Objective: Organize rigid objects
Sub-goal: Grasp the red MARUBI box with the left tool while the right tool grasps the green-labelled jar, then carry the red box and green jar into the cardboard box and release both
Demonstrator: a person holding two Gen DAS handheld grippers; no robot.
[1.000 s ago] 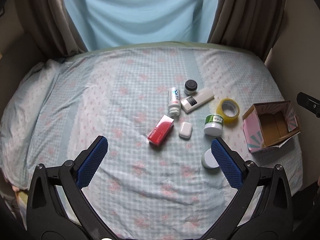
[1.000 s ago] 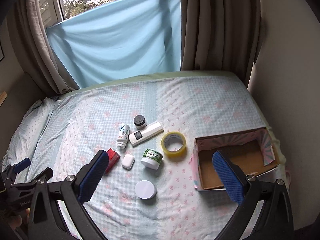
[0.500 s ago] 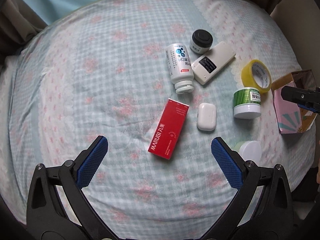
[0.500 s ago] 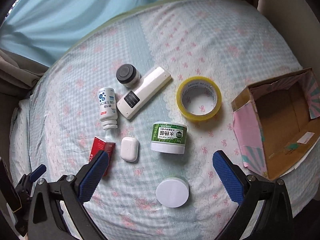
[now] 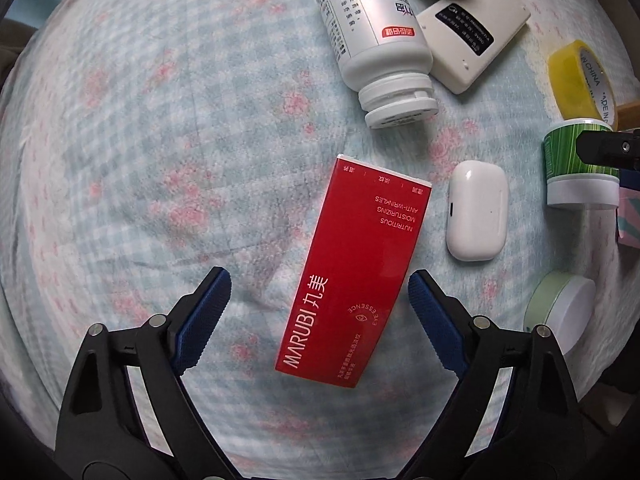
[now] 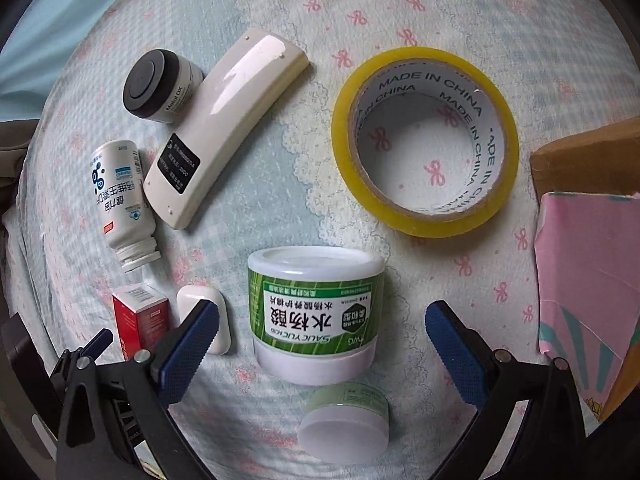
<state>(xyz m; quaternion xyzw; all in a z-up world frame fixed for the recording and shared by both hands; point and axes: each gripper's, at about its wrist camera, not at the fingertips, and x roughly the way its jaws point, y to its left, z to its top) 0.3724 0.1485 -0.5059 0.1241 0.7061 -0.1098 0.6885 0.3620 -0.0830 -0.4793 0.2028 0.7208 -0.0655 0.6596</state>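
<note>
My left gripper point(image 5: 319, 308) is open, its blue pads on either side of the near end of a red MARUBI box point(image 5: 354, 272) that lies flat on the bed. My right gripper point(image 6: 322, 344) is open, straddling a green-labelled white jar point(image 6: 316, 316) without touching it. A smaller pale green jar with a white lid point(image 6: 346, 424) lies just below it. A white earbud case point(image 5: 476, 210), a white pill bottle point(image 5: 372, 36), a white remote point(image 6: 224, 124), a black-lidded jar point(image 6: 158, 84) and a yellow tape roll point(image 6: 424, 142) lie around.
A pink-sided open cardboard box point(image 6: 588, 272) stands at the right edge of the bed. The bedsheet point(image 5: 160, 140) is pale blue check with pink flowers. The left gripper shows at the lower left of the right wrist view point(image 6: 88, 350).
Both grippers have come down much closer to the bed. The left one now straddles the red box and the right one straddles the green-labelled jar. Nothing on the bed has moved.
</note>
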